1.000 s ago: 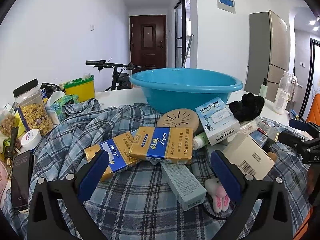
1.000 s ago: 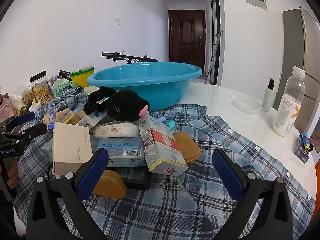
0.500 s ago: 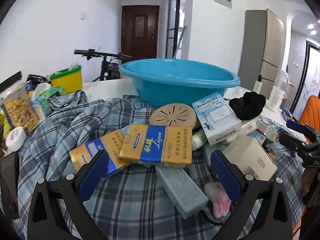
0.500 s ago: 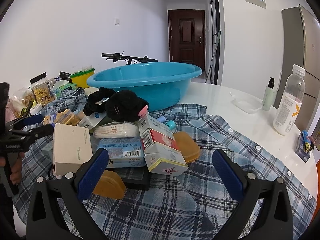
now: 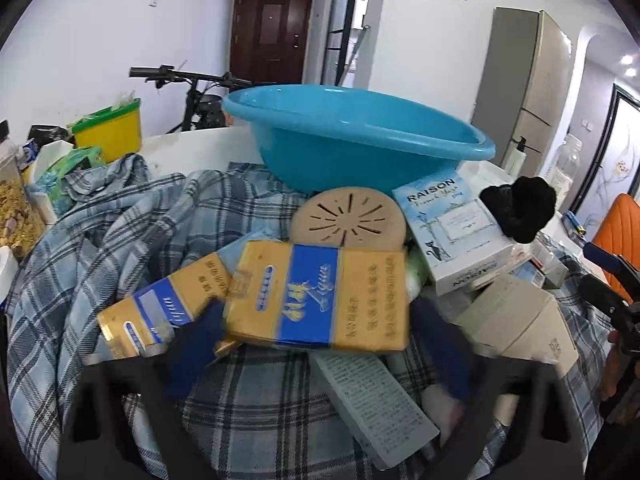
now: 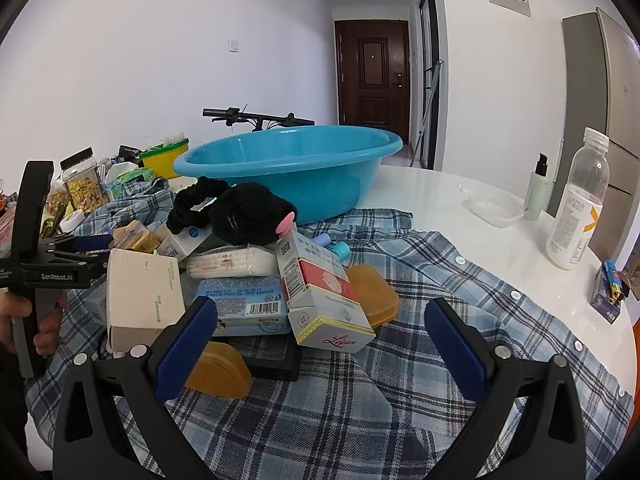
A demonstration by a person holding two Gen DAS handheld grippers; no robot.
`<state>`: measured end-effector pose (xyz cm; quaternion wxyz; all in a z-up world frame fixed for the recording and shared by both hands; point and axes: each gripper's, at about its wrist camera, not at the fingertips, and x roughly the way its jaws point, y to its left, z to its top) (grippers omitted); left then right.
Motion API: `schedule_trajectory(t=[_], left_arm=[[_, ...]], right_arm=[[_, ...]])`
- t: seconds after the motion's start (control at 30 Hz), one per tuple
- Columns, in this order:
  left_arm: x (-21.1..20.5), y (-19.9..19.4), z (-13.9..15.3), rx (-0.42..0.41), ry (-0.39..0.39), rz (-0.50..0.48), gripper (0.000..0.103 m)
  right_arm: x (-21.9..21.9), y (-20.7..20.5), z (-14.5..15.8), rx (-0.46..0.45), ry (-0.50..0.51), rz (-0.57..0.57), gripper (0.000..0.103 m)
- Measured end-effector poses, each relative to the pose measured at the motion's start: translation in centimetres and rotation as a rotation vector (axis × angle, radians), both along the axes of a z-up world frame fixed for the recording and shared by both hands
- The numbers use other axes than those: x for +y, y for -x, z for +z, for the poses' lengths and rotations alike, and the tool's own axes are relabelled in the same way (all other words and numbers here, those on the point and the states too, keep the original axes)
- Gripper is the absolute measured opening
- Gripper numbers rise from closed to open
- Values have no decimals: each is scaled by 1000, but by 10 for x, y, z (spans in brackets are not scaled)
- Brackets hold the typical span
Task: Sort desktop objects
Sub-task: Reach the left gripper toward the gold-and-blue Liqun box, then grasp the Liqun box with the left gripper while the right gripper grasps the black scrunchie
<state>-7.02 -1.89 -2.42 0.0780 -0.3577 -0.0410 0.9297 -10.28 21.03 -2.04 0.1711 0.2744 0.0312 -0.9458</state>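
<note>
Where plaid shirt (image 6: 400, 400) covers white table (image 6: 460, 200) | fingers: right wide; left blurred, seemingly wide

Counts, both views:
- Gold-and-blue cigarette cartons: two, first carton (image 5: 320, 300) overlapping second carton (image 5: 164, 314).
- Blue basin (image 6: 288, 168): one.
- Plaid shirt (image 6: 420, 360): one.
- Round tan vented disc (image 5: 347, 220): one.
- RAISON box (image 5: 456, 228): one.
- Red-and-white cigarette pack (image 6: 324, 292): one.
- Black plush items: one fuzzy toy (image 6: 248, 216), one scrunchie (image 6: 192, 200).
- Amber soap-like pieces: two, (image 6: 218, 368) and (image 6: 374, 292).
- Plain beige box (image 6: 140, 296): one.
- Bottles on table: two, drink bottle (image 6: 576, 204), pump bottle (image 6: 538, 188).
- Yellow tub with green rim (image 5: 110, 130): one.
- Grippers: two, left (image 5: 320, 356), right (image 6: 320, 344).
</note>
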Motion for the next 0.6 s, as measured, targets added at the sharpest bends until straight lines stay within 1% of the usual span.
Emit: schedule_trajectory(t=[0.13, 0.23, 0.33, 0.4, 0.53, 0.6], left_arm=[[0, -3, 3, 17, -17, -16, 88], [2, -9, 8, 55, -5, -15, 88], [3, -18, 14, 109, -3, -11, 88], [3, -21, 16, 129, 3, -3, 88], [2, -23, 19, 138, -4, 2, 88], [-1, -22, 19, 130, -18, 4, 88]], right_arm=[[0, 1, -1, -5, -5, 0, 103], [0, 1, -1, -3, -4, 0, 103], [1, -2, 1, 19, -1, -6, 103], [0, -3, 1, 28, -4, -12, 103], [-6, 5, -2, -10, -15, 26, 103], [-8, 7, -2, -17, 11, 59, 103]])
